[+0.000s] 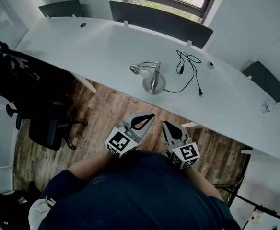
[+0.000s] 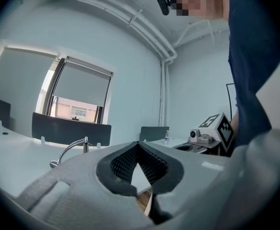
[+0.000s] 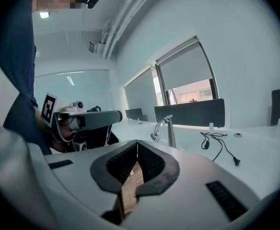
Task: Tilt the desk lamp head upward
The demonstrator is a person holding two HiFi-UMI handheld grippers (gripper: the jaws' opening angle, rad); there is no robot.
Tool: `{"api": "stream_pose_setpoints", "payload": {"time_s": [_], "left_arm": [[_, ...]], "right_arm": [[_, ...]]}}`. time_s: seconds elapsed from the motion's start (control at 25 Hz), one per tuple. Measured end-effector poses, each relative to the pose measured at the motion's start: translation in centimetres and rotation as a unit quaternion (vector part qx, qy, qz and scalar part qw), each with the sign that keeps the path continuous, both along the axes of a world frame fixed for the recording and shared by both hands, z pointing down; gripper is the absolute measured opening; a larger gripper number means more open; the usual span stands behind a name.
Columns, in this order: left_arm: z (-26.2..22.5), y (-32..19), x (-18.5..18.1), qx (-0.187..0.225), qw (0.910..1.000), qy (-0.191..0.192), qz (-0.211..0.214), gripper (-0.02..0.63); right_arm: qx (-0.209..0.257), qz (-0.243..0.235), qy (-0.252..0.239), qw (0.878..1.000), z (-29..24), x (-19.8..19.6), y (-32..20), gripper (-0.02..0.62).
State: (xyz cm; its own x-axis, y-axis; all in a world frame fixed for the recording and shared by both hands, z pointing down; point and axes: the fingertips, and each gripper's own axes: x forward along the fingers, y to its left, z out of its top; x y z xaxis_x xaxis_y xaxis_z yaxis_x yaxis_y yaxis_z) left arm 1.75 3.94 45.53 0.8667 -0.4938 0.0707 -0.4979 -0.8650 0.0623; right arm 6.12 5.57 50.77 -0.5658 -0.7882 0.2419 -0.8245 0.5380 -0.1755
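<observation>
A small chrome desk lamp (image 1: pixel 150 75) stands on the long white desk (image 1: pixel 101 47), its round base near the front edge and its head (image 1: pixel 135 69) pointing left and down. The same lamp shows small and far in the left gripper view (image 2: pixel 73 150) and in the right gripper view (image 3: pixel 164 128). My left gripper (image 1: pixel 150 116) and right gripper (image 1: pixel 166 125) are held close to my body, over the wooden floor and short of the desk. Both are shut with nothing between their pads.
The lamp's black cord (image 1: pixel 188 71) lies loose on the desk to its right, plug end free. A black office chair (image 1: pixel 39 104) stands at the left. Dark divider panels (image 1: pixel 159 20) line the desk's far edge. A small bottle (image 1: pixel 266 108) sits at the far right.
</observation>
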Motion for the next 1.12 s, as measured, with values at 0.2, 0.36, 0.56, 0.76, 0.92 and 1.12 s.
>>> {"api": "stream_pose_setpoints", "payload": {"time_s": [0.2, 0.36, 0.56, 0.76, 0.92, 1.12], "left_arm": [[0.2, -4.4, -1.8, -0.001, 0.9999, -0.004, 0.01, 0.006], [-0.1, -8.3, -3.6, 0.0, 0.9999, -0.001, 0.011, 0.006], [0.3, -12.1, -5.7, 0.003, 0.9996, -0.003, 0.028, 0.006], [1.0, -15.2, -7.1, -0.001, 0.9993, -0.003, 0.037, 0.006], [1.7, -17.3, -7.4, -0.01, 0.9996, -0.004, 0.024, 0.006], [3.1, -19.2, -6.9, -0.004, 0.9993, -0.038, -0.003, 0.006]], "right_arm": [[-0.002, 0.015, 0.001, 1.0, -0.3, -1.9, -4.2, 0.012], [0.0, 0.038, 0.012, 0.999, -0.7, -2.7, -7.7, 0.012], [-0.008, 0.075, 0.028, 0.997, -0.7, -4.1, -10.9, 0.012], [-0.008, 0.099, 0.039, 0.994, -0.5, -5.4, -12.8, 0.012], [-0.018, 0.105, 0.039, 0.993, 0.4, -5.1, -14.1, 0.012], [-0.023, 0.102, 0.045, 0.994, 1.9, -3.4, -16.5, 0.014]]}}
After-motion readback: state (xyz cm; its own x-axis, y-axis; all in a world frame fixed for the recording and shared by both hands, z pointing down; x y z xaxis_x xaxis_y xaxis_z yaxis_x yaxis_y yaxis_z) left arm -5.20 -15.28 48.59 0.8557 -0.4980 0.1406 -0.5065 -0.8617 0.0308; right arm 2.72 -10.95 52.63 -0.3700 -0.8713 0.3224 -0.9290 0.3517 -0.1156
